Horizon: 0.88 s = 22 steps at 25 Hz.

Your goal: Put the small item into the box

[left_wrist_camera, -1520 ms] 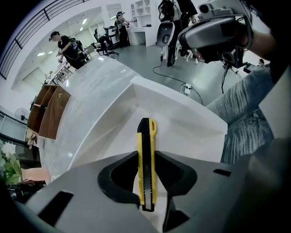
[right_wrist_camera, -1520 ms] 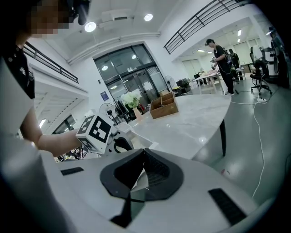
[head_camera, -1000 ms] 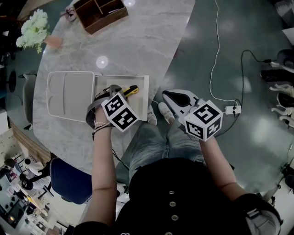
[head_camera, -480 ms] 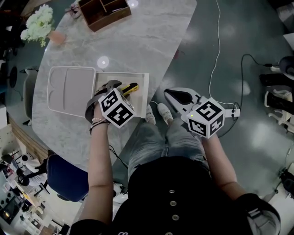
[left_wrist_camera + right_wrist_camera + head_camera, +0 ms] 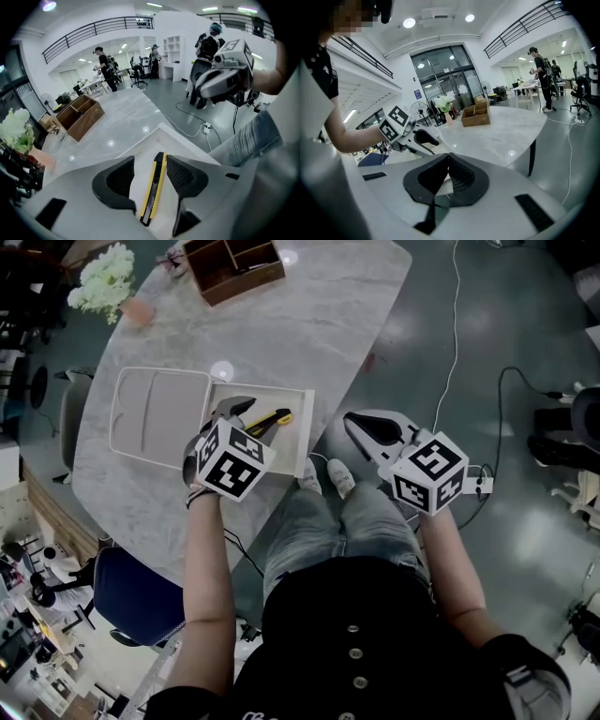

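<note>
Just opened left gripper (image 5: 150, 161) above yellow-black utility knife (image 5: 153, 193), lengthwise between jaws, untouched; right gripper (image 5: 449, 155) pressed together, farther off

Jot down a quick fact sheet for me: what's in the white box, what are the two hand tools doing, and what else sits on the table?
item: yellow and black utility knife, lying flat inside the box
container: white box, lid swung open beside it, on the marble table
left gripper: fingers apart, just opened; knife lies below the gap, not gripped
right gripper: fingers shut, empty, held past the table's edge over the floor
also on table: wooden organiser and white flowers at the far end
</note>
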Each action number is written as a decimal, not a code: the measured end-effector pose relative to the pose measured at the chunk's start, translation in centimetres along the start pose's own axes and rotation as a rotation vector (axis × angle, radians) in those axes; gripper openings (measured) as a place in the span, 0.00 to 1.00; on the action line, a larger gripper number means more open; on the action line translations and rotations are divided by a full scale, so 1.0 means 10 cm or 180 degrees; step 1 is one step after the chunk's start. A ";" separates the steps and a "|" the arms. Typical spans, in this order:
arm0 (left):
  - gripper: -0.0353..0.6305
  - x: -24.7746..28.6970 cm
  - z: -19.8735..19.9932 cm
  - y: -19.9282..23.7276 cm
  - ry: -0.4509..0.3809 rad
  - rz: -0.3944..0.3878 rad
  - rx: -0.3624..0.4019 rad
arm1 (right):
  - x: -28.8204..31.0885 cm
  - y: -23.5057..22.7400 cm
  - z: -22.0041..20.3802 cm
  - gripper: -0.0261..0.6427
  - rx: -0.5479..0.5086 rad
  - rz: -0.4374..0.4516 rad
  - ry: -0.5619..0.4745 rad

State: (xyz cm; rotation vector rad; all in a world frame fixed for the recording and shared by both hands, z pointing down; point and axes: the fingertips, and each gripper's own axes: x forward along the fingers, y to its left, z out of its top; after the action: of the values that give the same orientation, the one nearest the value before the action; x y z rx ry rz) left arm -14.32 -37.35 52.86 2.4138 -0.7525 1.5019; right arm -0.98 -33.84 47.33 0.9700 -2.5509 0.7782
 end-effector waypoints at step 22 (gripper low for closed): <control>0.10 -1.00 0.45 -0.13 -0.1307 -0.0005 -0.0991 | 0.20 0.41 0.75 0.05 -0.0642 0.0263 -0.0017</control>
State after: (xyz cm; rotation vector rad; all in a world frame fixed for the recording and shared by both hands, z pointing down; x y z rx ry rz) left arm -13.71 -35.02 42.09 2.4918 -0.9772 0.8127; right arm -5.85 -36.69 40.63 0.8085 -2.6266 0.5266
